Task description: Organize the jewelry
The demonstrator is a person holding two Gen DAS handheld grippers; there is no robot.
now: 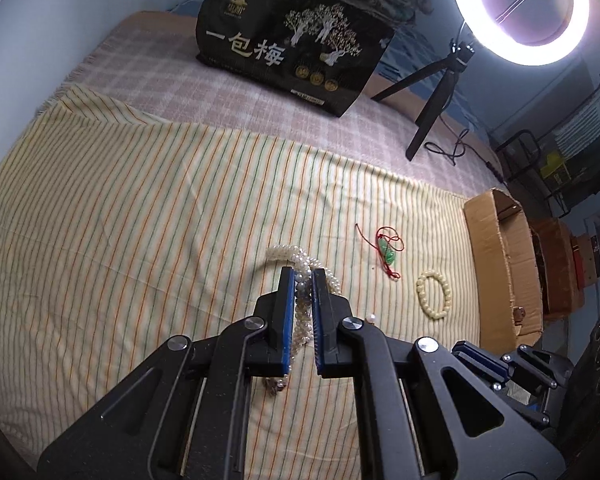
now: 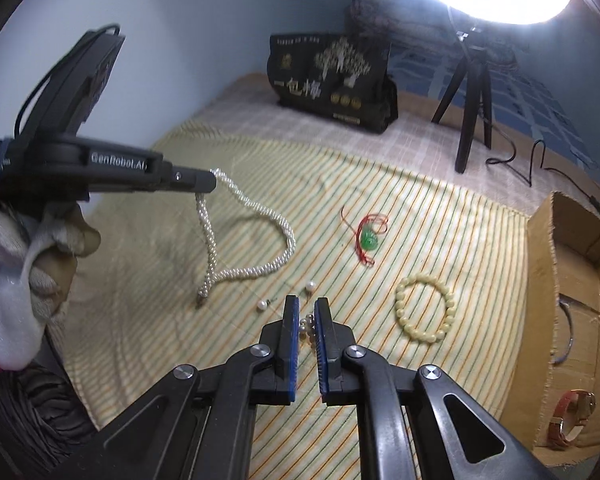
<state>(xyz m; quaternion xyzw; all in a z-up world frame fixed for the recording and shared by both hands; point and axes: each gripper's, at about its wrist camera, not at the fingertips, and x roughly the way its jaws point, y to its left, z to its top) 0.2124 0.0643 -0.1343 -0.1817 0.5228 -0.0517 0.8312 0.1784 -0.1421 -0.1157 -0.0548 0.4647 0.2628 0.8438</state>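
Note:
My left gripper (image 1: 303, 274) is shut on a white pearl necklace (image 1: 300, 304) and lifts part of it off the striped cloth; the right wrist view shows its tip (image 2: 210, 178) with the necklace (image 2: 256, 216) hanging from it, the lower loop still on the cloth. My right gripper (image 2: 307, 304) is nearly closed, low over small pearl earrings (image 2: 306, 326), not clearly gripping them. Two loose pearls (image 2: 310, 287) lie just ahead. A green pendant on red cord (image 2: 369, 240) and a cream bead bracelet (image 2: 425, 309) lie to the right.
An open cardboard box (image 2: 556, 280) stands at the right edge, holding a brown-strap watch (image 2: 572, 416) and a bangle. A black gift bag (image 2: 332, 80) and a ring light on a tripod (image 2: 470, 120) stand at the back. A wall is on the left.

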